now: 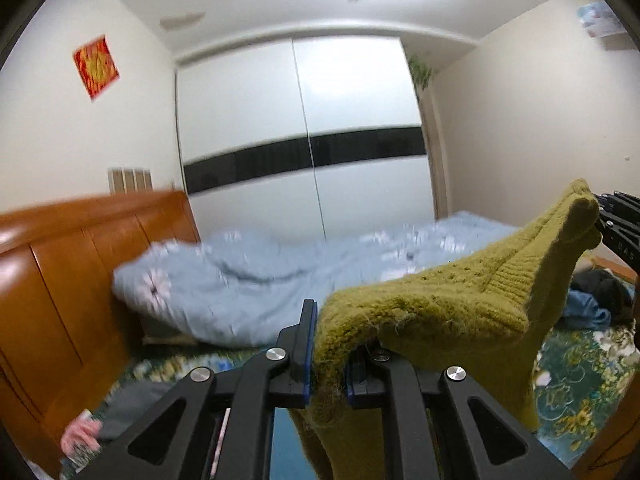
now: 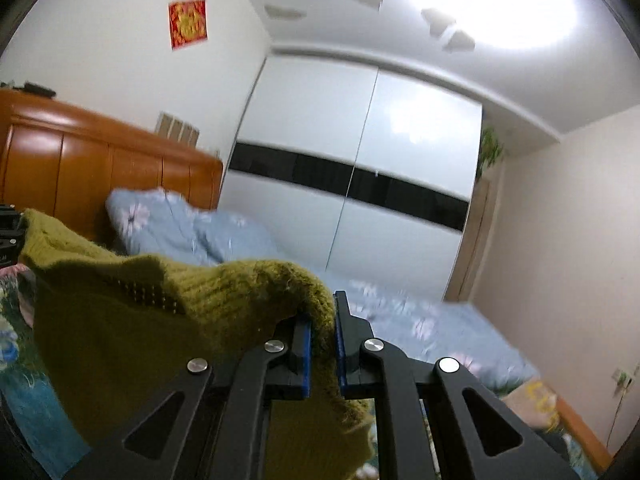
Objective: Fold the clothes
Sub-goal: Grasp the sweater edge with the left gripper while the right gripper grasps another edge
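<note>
Both hand-held grippers lift an olive sweater above the quilt-covered bed.

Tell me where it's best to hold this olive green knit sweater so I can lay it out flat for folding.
Keep to its top edge, one end in each gripper, as now: the left gripper and right gripper each pinch an end of the sweater, coming from below. The knit spans between them and the rest hangs freely, so it should probably lower flat onto the bed.
</note>
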A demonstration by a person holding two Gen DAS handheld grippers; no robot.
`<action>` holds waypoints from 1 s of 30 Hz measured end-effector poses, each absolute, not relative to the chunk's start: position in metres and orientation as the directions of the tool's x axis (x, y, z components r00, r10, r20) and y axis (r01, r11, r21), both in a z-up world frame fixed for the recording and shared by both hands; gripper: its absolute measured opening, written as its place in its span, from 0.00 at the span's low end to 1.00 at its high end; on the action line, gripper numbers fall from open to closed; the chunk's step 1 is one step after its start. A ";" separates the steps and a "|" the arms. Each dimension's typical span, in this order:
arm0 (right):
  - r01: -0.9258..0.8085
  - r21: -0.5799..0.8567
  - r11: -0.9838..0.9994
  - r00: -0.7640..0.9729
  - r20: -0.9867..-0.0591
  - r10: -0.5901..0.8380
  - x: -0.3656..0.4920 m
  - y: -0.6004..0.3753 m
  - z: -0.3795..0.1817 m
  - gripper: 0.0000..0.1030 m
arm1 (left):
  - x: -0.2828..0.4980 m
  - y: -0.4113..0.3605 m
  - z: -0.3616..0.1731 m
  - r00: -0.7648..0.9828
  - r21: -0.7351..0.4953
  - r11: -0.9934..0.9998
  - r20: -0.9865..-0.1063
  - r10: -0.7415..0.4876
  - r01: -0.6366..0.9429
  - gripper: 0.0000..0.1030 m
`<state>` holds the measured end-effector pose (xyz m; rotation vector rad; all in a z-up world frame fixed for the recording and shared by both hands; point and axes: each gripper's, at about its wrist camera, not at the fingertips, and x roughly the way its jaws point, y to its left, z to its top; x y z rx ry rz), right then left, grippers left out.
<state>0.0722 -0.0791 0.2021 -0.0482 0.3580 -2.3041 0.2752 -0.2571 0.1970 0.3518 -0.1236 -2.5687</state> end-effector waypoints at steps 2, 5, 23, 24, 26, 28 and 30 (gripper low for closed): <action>0.713 -0.270 -0.647 -0.679 -0.035 -0.733 0.088 -0.063 0.218 0.09 | 0.292 -0.242 0.215 -0.832 0.179 -0.849 -0.178 -0.525 0.497 0.11; 0.724 -0.262 -0.638 -0.656 0.025 -0.754 0.110 -0.035 0.242 0.09 | 0.321 -0.221 0.240 -0.852 0.211 -0.850 -0.111 -0.512 0.483 0.11; 0.777 -0.286 -0.561 -0.628 -0.289 -0.723 0.025 -0.154 0.183 0.10 | 0.203 -0.359 0.168 -0.731 0.181 -0.846 -0.434 -0.526 0.502 0.14; 0.779 -0.286 -0.558 -0.627 -0.325 -0.708 0.015 -0.166 0.168 0.10 | 0.190 -0.372 0.150 -0.716 0.168 -0.849 -0.471 -0.515 0.501 0.14; 0.783 -0.285 -0.553 -0.621 -0.397 -0.676 -0.005 -0.190 0.137 0.10 | 0.166 -0.391 0.111 -0.683 0.139 -0.855 -0.544 -0.487 0.499 0.14; 0.787 -0.283 -0.548 -0.612 -0.466 -0.639 -0.026 -0.214 0.107 0.10 | 0.148 -0.399 0.078 -0.660 0.120 -0.858 -0.588 -0.467 0.500 0.13; 0.785 -0.286 -0.550 -0.609 -0.516 -0.602 -0.046 -0.235 0.082 0.10 | 0.128 -0.418 0.049 -0.639 0.104 -0.858 -0.624 -0.450 0.502 0.13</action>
